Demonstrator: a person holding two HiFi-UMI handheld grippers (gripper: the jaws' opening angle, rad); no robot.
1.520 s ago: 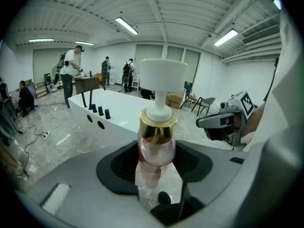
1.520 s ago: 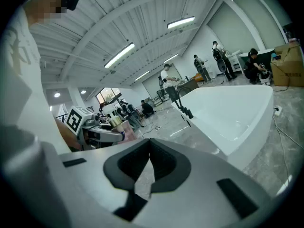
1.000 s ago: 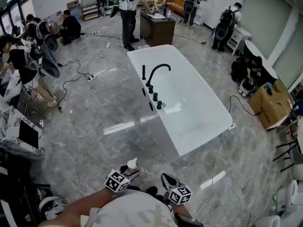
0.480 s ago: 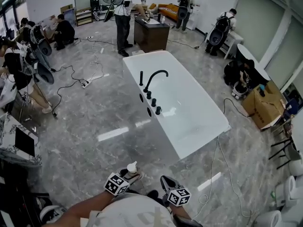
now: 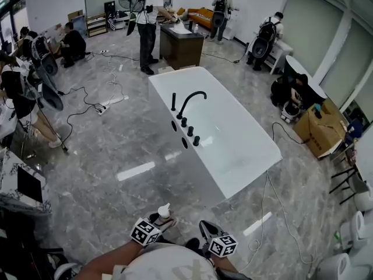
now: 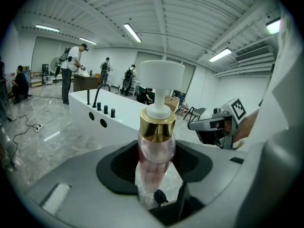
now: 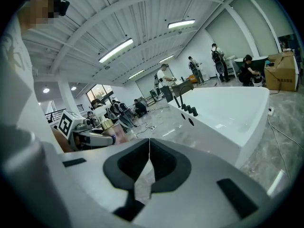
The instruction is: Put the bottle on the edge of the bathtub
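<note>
The left gripper (image 6: 156, 172) clamps its dark padded jaws on a clear, rose-tinted plastic bottle (image 6: 156, 148), which stands upright with a shiny gold collar and a white mushroom-shaped pump top. The right gripper (image 7: 148, 167) has its jaws pressed together on nothing. The glossy white bathtub (image 5: 245, 144), with an arched black faucet (image 5: 191, 101), sits well apart at twelve o'clock across the grey marbled floor (image 5: 116, 174). The bottle's base is hidden below the jaws.

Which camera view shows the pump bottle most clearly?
The left gripper view: the pump bottle fills its centre, upright in the left gripper, with gold collar and white pump plain. The head view shows only its small white top; the right gripper view shows a small part at the left.
</note>
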